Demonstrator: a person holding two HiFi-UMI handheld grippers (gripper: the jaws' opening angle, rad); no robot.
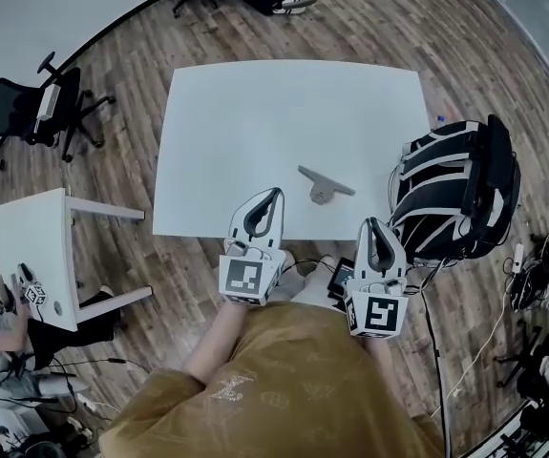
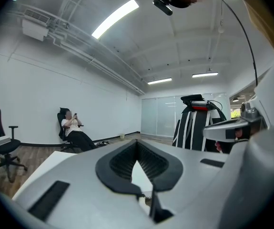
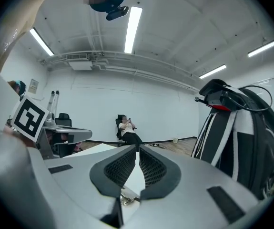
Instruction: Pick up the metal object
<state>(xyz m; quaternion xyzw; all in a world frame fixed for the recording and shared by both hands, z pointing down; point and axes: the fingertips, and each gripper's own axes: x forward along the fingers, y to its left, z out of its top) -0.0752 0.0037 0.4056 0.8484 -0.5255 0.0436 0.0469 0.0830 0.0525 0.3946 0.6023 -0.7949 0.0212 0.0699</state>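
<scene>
A flat grey metal object (image 1: pixel 324 186) with a bar and a short stem lies on the white table (image 1: pixel 255 113), near its front edge. My left gripper (image 1: pixel 276 193) hovers over the table's front edge, a short way left of the object and apart from it. Its jaws meet at the tips (image 2: pixel 137 142) with nothing between them. My right gripper (image 1: pixel 373 221) is just off the table's front right corner, nearer to me than the object. That gripper (image 3: pixel 137 148) is shut too and holds nothing.
A black and white backpack (image 1: pixel 455 189) stands close to the right of the table, beside my right gripper. A black office chair (image 1: pixel 35 103) and a small white table (image 1: pixel 35 246) are at the left. A seated person (image 3: pixel 127 129) is far across the room.
</scene>
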